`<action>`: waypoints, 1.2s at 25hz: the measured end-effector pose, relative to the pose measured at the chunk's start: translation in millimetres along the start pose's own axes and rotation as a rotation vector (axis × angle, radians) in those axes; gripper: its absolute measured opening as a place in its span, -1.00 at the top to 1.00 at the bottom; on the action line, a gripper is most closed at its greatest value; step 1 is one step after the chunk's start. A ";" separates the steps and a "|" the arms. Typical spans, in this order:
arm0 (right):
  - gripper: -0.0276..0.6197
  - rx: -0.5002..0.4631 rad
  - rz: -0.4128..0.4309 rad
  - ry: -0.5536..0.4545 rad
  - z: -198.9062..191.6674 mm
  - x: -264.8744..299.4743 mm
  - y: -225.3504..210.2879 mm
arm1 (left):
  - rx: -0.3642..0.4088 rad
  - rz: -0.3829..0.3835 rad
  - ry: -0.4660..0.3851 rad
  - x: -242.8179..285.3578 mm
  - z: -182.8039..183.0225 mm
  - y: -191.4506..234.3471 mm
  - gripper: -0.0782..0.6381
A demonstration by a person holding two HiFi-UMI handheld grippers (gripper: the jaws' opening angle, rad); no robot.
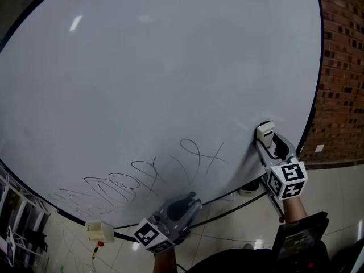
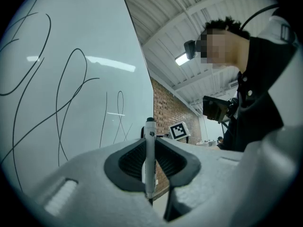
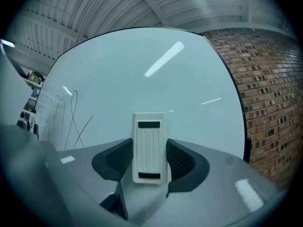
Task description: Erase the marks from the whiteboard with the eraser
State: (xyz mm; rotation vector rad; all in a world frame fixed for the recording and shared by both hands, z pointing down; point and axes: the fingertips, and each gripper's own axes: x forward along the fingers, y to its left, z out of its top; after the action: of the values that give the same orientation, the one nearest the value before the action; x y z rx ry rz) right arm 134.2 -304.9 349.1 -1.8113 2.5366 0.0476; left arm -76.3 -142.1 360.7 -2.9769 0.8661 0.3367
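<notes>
The whiteboard (image 1: pixel 170 67) fills most of the head view, with black looping marks (image 1: pixel 142 178) low on it, left of centre. My right gripper (image 1: pixel 268 140) is shut on a white ribbed eraser (image 1: pixel 265 131), which sits at the board's lower right, well right of the marks. In the right gripper view the eraser (image 3: pixel 149 150) stands upright between the jaws and the marks (image 3: pixel 71 117) show far left. My left gripper (image 1: pixel 189 201) hangs by the board's bottom edge below the marks, shut on a thin marker pen (image 2: pixel 150 157).
A brick wall (image 1: pixel 341 67) runs along the board's right edge. A small white block with a red tip (image 1: pixel 99 231) sits at the board's lower left rim. Shelving (image 1: pixel 14 220) stands at far left. Tiled floor lies below. My own body (image 2: pixel 255 93) fills the left gripper view's right side.
</notes>
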 end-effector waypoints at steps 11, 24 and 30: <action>0.22 0.047 0.007 -0.025 15.5 -0.2 27.3 | -0.025 0.006 -0.044 -9.3 7.8 2.6 0.61; 0.22 -0.102 0.253 -0.029 19.6 -2.8 168.4 | -0.013 0.018 -0.031 -22.7 6.6 6.8 0.61; 0.21 -0.039 0.176 -0.045 21.7 0.8 108.0 | 0.001 0.019 -0.013 -22.9 6.3 7.8 0.61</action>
State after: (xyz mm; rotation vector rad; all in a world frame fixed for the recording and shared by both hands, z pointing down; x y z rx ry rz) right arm 31.9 -269.8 328.5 -1.5742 2.6739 0.1406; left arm -100.6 -136.1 359.7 -2.9642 0.8932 0.3563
